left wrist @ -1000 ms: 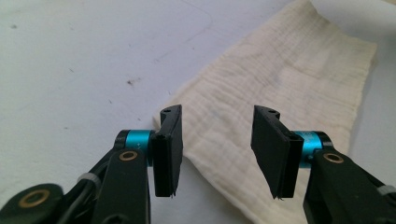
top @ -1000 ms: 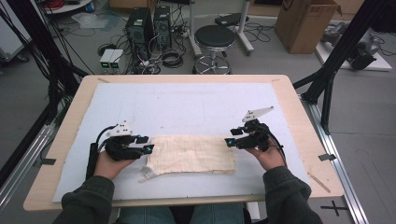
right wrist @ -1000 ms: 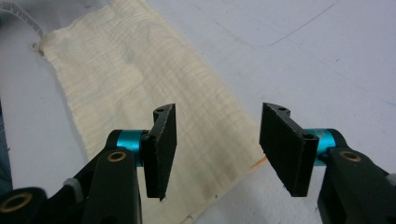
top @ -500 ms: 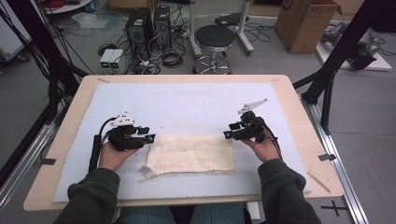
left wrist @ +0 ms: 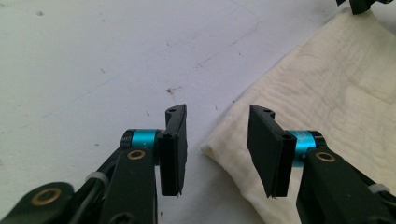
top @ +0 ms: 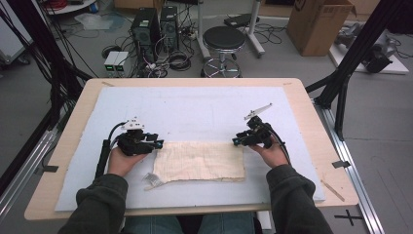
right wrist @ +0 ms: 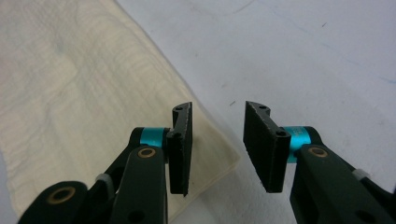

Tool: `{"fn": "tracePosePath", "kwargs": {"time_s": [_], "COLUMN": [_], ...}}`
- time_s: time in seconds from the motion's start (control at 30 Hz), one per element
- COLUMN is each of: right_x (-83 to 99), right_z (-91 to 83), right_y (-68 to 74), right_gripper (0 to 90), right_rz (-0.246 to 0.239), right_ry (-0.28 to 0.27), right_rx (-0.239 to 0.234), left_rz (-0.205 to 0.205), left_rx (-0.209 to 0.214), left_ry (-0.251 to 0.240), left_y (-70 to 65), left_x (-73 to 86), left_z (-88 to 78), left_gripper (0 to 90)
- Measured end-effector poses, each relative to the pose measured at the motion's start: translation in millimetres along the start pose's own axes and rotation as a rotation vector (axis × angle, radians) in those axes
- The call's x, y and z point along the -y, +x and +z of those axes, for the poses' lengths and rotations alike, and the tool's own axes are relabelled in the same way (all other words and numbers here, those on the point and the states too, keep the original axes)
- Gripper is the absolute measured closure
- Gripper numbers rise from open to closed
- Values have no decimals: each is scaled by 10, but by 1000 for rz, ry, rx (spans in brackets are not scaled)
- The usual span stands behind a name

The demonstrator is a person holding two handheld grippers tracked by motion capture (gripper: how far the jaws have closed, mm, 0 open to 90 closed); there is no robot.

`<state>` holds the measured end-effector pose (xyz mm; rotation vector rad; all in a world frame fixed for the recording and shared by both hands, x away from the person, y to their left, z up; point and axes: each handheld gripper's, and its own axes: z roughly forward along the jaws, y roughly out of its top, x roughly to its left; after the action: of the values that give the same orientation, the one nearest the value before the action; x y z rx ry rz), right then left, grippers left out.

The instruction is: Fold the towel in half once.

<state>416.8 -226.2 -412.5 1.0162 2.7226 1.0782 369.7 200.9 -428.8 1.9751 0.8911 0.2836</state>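
Both tongs lower – one cloth (top: 199, 162)

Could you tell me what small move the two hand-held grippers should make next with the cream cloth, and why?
Probably ease both down and finish closing on the cloth. The left hand-held gripper straddles its near-left corner and the right hand-held gripper its far-right corner. Both sets of jaws have just been closing, yet gaps remain and no pad presses fabric.

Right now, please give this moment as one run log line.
left tongs: closing, astride cloth corner | right tongs: closing, astride other corner | cloth: flat, ungripped
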Motion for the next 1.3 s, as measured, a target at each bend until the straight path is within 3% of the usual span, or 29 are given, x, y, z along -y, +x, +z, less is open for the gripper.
{"fn": "tracePosePath", "kwargs": {"time_s": [0.27,0.53,0.93,1.3], "right_x": [24,112,118,120], "right_z": [70,102,96,100], "right_y": [19,-3,16,-1], "right_gripper": [651,661,713,784], "right_rz": [-26,-7,-33,-23], "right_ry": [70,51,61,63], "right_rx": [21,19,5,-28], "left_rz": [7,12,35,61], "left_rx": [-7,-4,10,15], "left_ry": [37,58,76,84], "left_y": [14,18,10,-4], "left_x": [18,31,41,52], "left_z": [36,70,120,153], "left_gripper": [583,610,669,833]}}
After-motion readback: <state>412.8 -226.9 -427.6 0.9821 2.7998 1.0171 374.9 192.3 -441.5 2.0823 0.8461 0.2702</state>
